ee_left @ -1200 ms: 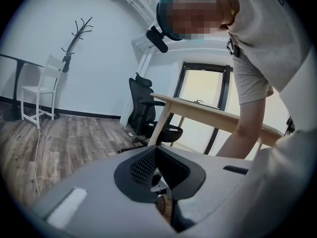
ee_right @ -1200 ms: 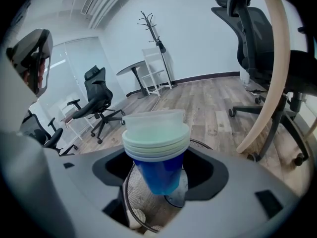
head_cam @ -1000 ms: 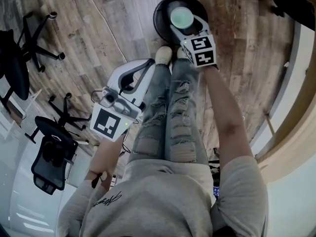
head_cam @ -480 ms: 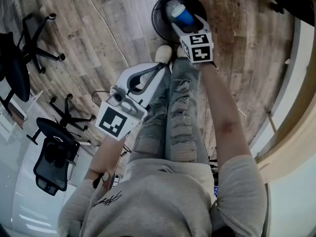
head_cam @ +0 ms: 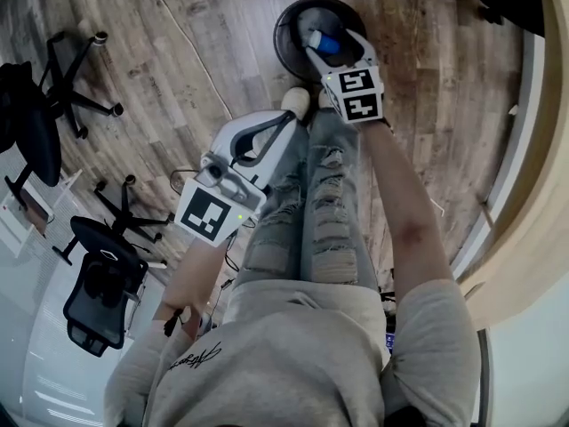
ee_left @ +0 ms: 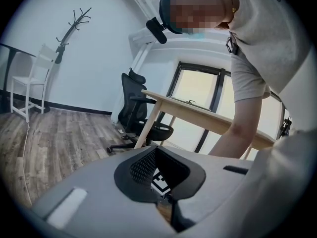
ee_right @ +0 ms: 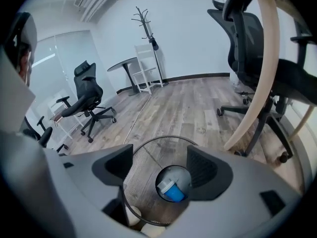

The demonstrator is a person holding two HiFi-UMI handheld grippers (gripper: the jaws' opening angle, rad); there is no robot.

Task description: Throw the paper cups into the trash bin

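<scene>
The black mesh trash bin (head_cam: 293, 16) stands on the wood floor just past the person's shoes. A blue paper cup (head_cam: 325, 43) with a white rim lies on its side at the bottom of the bin. My right gripper (head_cam: 335, 46) hangs open over the bin with nothing between its jaws. In the right gripper view the cup (ee_right: 171, 188) shows through the gap of the open right gripper (ee_right: 159, 168), inside the bin's rim (ee_right: 148, 147). My left gripper (head_cam: 286, 118) is shut and empty beside the person's left thigh, away from the bin. In the left gripper view the left gripper (ee_left: 158, 150) points at a room corner.
Black office chairs (head_cam: 36, 114) (head_cam: 102, 278) stand to the left. Another chair (ee_right: 257, 58) and a pale wooden table leg (ee_right: 260, 83) are close to the right of the bin. A wooden table (ee_left: 198, 112) and a chair (ee_left: 138, 118) lie ahead of the left gripper.
A second ago the right gripper held the cup upright over the bin. It opened, the cup tipped and fell, and it now lies in the bin. The left gripper drifted slightly right.
</scene>
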